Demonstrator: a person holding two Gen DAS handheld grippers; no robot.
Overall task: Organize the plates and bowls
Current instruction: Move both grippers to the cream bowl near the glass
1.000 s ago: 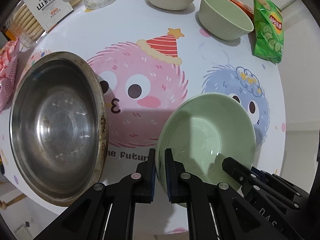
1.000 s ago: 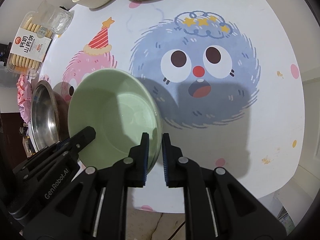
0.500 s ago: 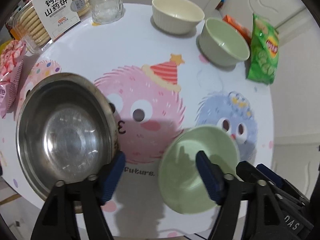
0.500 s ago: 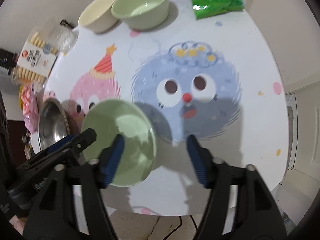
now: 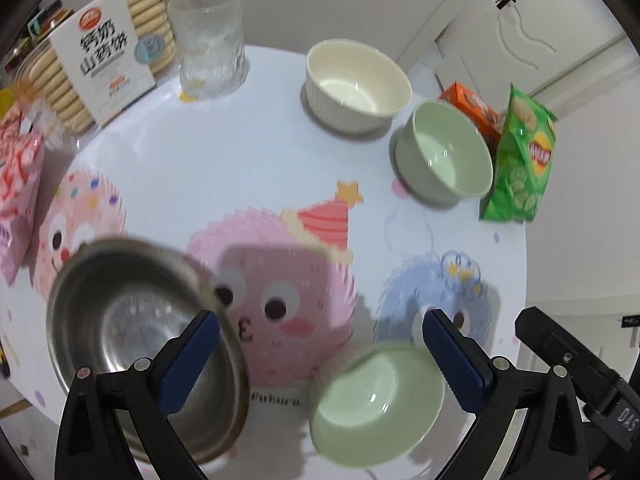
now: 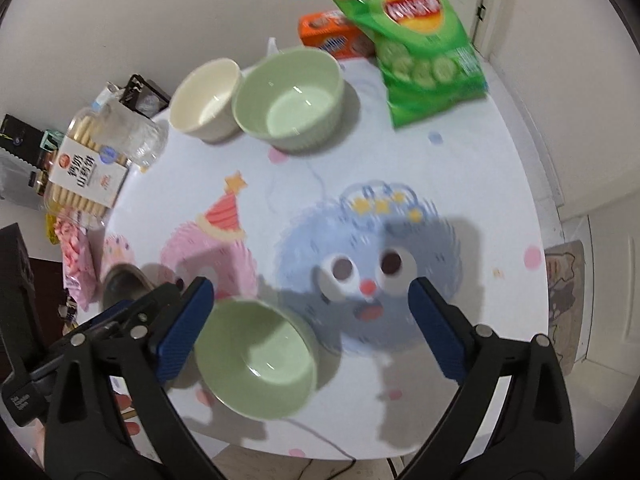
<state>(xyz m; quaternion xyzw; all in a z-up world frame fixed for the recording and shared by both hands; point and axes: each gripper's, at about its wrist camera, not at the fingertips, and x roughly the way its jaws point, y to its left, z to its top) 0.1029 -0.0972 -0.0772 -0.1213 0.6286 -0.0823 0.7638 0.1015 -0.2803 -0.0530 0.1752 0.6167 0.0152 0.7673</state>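
Observation:
A light green bowl (image 5: 376,400) rests on the table near its front edge; it also shows in the right wrist view (image 6: 256,356). A steel basin (image 5: 136,348) sits to its left. A cream bowl (image 5: 356,84) and a second green bowl (image 5: 444,156) stand side by side at the back, also in the right wrist view as the cream bowl (image 6: 206,100) and green bowl (image 6: 290,98). My left gripper (image 5: 320,364) is open and empty, raised above the near bowl and basin. My right gripper (image 6: 308,324) is open and empty above the near bowl.
A biscuit pack (image 5: 96,64) and a glass (image 5: 210,40) stand at the back left. A green crisp bag (image 5: 520,152) and an orange box (image 5: 472,108) lie at the back right. A pink packet (image 5: 16,184) lies at the left edge.
Both grippers let go of the near green bowl's rim, opened wide, and pulled up and back from it. The bowl stays on the table.

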